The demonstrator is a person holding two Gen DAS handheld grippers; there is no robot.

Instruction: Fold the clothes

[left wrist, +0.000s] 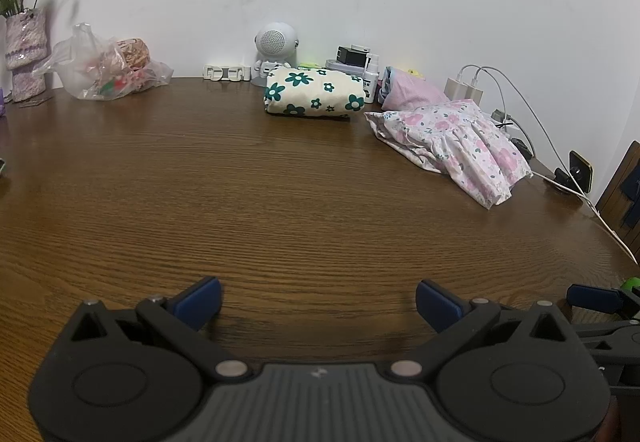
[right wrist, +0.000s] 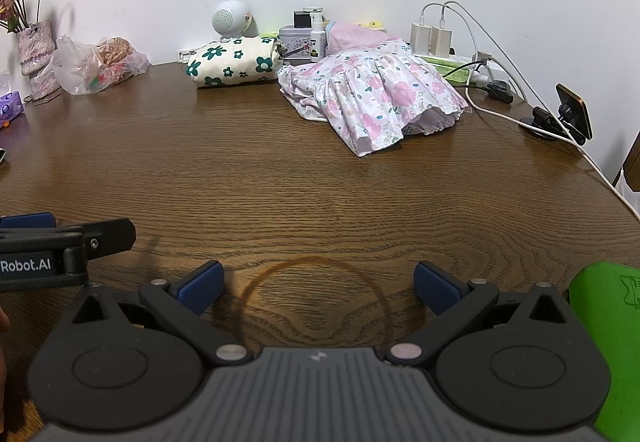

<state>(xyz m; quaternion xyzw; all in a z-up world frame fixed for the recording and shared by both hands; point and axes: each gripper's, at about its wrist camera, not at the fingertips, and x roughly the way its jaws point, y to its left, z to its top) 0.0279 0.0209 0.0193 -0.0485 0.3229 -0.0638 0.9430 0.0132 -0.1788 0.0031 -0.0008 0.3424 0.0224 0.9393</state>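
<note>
Through the left wrist camera I see my left gripper (left wrist: 318,302) low over the bare wooden table (left wrist: 240,202), its blue-padded fingers spread wide with nothing between them. The folded cream garment with green flowers (left wrist: 314,92) sits at the far edge near the wall, and the pink floral dress (left wrist: 460,142) lies crumpled just right of it, apart from my fingers.

Through the right wrist camera my right gripper (right wrist: 319,284) is likewise spread and empty above the table (right wrist: 280,182). The dress (right wrist: 372,90) lies ahead, slightly right, beside the folded garment (right wrist: 234,60). The left gripper (right wrist: 60,242) pokes in at the left edge.
</note>
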